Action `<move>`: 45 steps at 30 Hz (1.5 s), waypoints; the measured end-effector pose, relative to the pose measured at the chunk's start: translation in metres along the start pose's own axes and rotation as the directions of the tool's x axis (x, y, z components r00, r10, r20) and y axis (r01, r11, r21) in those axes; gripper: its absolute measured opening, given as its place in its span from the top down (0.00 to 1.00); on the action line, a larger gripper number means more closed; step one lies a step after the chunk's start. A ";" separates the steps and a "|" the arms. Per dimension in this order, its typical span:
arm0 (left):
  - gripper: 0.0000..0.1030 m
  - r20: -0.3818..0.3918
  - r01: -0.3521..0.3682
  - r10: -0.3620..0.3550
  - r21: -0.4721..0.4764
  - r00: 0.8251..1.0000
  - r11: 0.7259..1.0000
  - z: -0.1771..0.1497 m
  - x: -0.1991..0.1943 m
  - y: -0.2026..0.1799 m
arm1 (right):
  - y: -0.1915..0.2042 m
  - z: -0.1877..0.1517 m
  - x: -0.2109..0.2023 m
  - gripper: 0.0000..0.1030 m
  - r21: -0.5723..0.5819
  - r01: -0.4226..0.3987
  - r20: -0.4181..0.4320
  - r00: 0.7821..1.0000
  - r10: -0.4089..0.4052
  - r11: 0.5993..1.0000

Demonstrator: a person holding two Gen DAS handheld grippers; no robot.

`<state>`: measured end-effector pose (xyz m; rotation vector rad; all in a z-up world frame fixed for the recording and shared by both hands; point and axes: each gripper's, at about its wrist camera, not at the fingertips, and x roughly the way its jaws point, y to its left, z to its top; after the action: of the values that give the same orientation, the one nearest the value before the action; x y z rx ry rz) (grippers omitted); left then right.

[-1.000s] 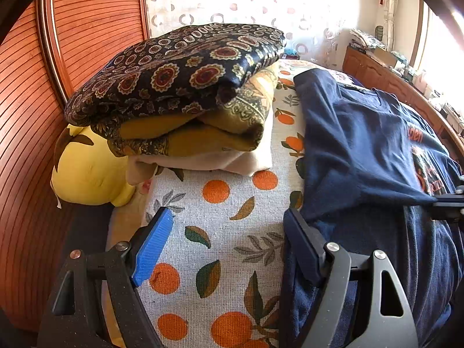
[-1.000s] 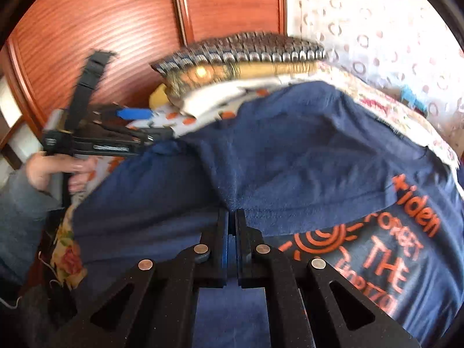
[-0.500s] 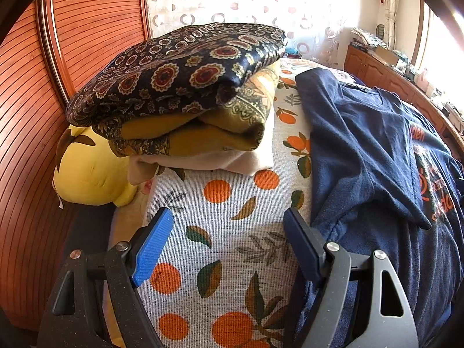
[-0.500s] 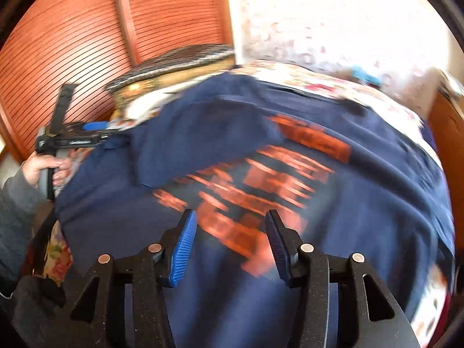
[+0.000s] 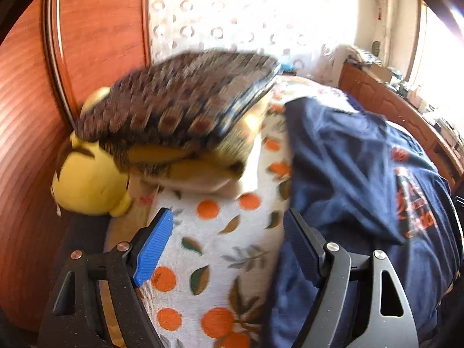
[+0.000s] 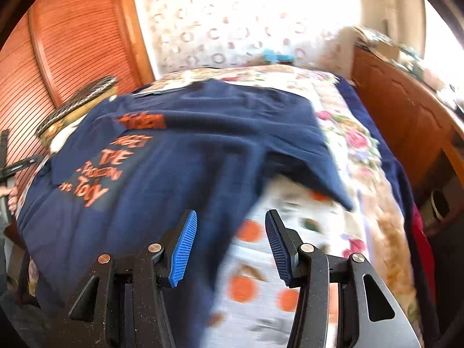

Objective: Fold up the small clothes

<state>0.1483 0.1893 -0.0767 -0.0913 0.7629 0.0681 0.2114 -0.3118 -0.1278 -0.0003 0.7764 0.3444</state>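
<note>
Both grippers are empty right now. The right gripper (image 6: 229,245) has its jaws spread wide, nothing between them, hanging over the spot where the navy t-shirt (image 6: 179,156) ends and the orange-print bedsheet (image 6: 252,264) shows. The left gripper (image 5: 227,246) is the same deal, wide open over the sheet, with its right finger just beside the shirt's left edge (image 5: 342,174).

What I'd worry about: the nearest bit of the shirt on the right side droops over the front edge of the bed, so a grab there could pinch the sheet along with the fabric, or only catch one layer and drag the whole thing crooked. The left sleeve looks already flipped in over the print, so yanking the other side too hard would probably undo that flap. And further back toward the left edge of the bed there's the stack of folded blankets (image 5: 179,116) and a yellow plush toy (image 5: 87,182), close enough that a wide swing with the left one could knock them.

The shirt itself: dark navy, orange lettering on the front, lying mostly flat across the middle of the bed, collar toward the far end. The right sleeve sticks out toward the right edge, still unfolded. A few wrinkles run across the chest. Both views are blurry, so fine detail is a guess.
</note>
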 end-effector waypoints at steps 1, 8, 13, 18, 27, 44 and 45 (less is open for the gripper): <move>0.23 0.016 0.001 -0.002 0.017 1.000 1.000 0.003 -0.006 -0.007 | -0.009 -0.002 -0.004 0.50 0.010 0.015 0.009 1.000 -0.015 1.000; 0.23 0.056 0.149 -0.159 0.153 0.986 0.977 0.014 -0.035 -0.089 | -0.051 0.001 -0.009 0.50 0.078 0.102 -0.014 0.995 -0.101 0.992; 0.23 0.008 0.273 -0.283 0.249 0.959 0.929 0.006 -0.032 -0.160 | -0.061 0.003 0.001 0.50 0.100 0.141 -0.051 0.989 -0.136 0.985; 0.23 -0.075 0.365 -0.362 0.338 0.929 0.867 -0.008 -0.015 -0.231 | -0.059 0.019 0.015 0.50 0.127 0.133 -0.047 0.991 -0.128 0.983; 0.23 -0.147 0.410 -0.384 0.397 0.912 0.821 -0.022 -0.002 -0.290 | -0.056 0.036 0.011 0.90 0.119 0.117 0.073 0.989 -0.126 0.986; 0.23 -0.140 0.422 -0.402 0.415 0.905 0.806 0.001 0.005 -0.316 | 0.039 0.032 -0.021 0.46 -0.139 -0.090 0.065 0.993 0.100 0.986; 0.23 -0.139 0.421 -0.402 0.418 0.905 0.805 0.003 0.006 -0.319 | 0.032 0.030 -0.023 0.45 -0.125 -0.079 0.073 0.993 0.088 0.989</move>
<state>0.1844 -0.1272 -0.0602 0.1761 0.7710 -0.5276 0.2068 -0.2854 -0.0865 -0.0690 0.6784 0.4686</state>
